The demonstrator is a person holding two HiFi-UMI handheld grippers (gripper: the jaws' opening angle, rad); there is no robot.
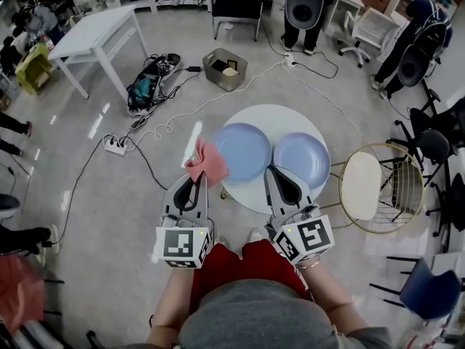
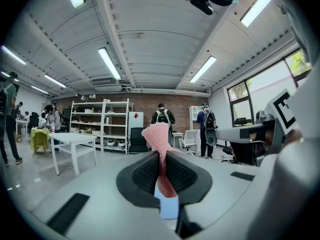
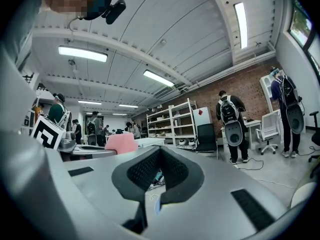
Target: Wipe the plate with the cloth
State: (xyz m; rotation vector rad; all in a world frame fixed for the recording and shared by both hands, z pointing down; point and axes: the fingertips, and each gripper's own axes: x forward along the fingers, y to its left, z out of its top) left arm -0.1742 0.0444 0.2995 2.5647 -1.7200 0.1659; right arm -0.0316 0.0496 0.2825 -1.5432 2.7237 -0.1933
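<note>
Two pale blue plates, one on the left [image 1: 243, 151] and one on the right [image 1: 301, 158], lie side by side on a small round white table [image 1: 251, 195]. My left gripper [image 1: 197, 173] [image 2: 161, 156] is shut on a pink cloth [image 1: 207, 162] [image 2: 159, 136], held in the air just off the left plate's left edge. The cloth sticks up out of the jaws. My right gripper [image 1: 275, 171] [image 3: 160, 154] is shut with nothing in it, over the near edge where the two plates meet. The right gripper view also catches the pink cloth [image 3: 121, 143] at its left.
A gold wire chair with a white seat [image 1: 361, 186] stands right of the table. On the floor to the left are cables and a power strip [image 1: 115, 146], and farther back a grey box [image 1: 224, 68]. A white table [image 1: 102, 31] and several people stand farther off.
</note>
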